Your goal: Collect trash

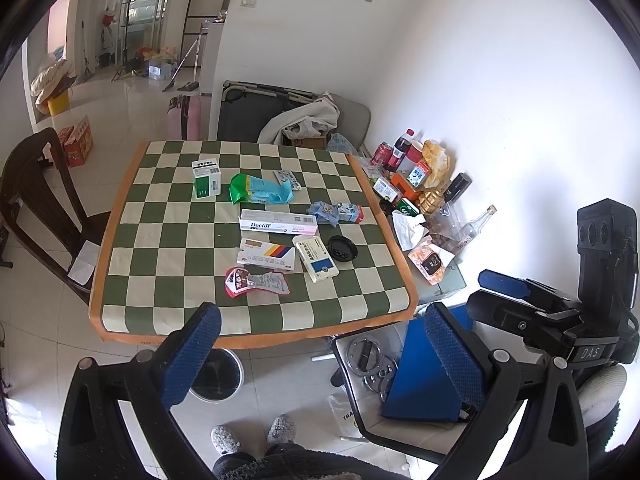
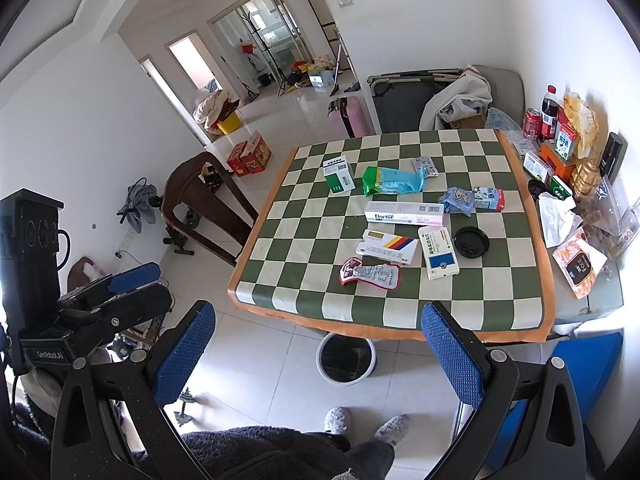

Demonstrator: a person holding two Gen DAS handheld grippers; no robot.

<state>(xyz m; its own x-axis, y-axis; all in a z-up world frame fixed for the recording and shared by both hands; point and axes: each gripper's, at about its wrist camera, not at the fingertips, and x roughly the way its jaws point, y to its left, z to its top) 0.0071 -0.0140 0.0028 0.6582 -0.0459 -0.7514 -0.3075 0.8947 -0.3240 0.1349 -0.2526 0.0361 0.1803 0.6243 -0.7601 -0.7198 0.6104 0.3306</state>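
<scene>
Doctor box (image 1: 279, 222) flat on checkered worktop (image 1: 168, 240), long axis left-right, left gripper (image 1: 324, 356) and right gripper (image 2: 320, 356) both wide open, empty

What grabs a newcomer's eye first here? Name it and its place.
The green-and-cream checkered table, strewn with boxes and wrappers, with a long white box near its middle. On the floor under its near edge stands a white bin. Both grippers hang open and empty in front.

Glossy floor tiles (image 2: 260, 360); matt tablecloth (image 2: 304, 248)
</scene>
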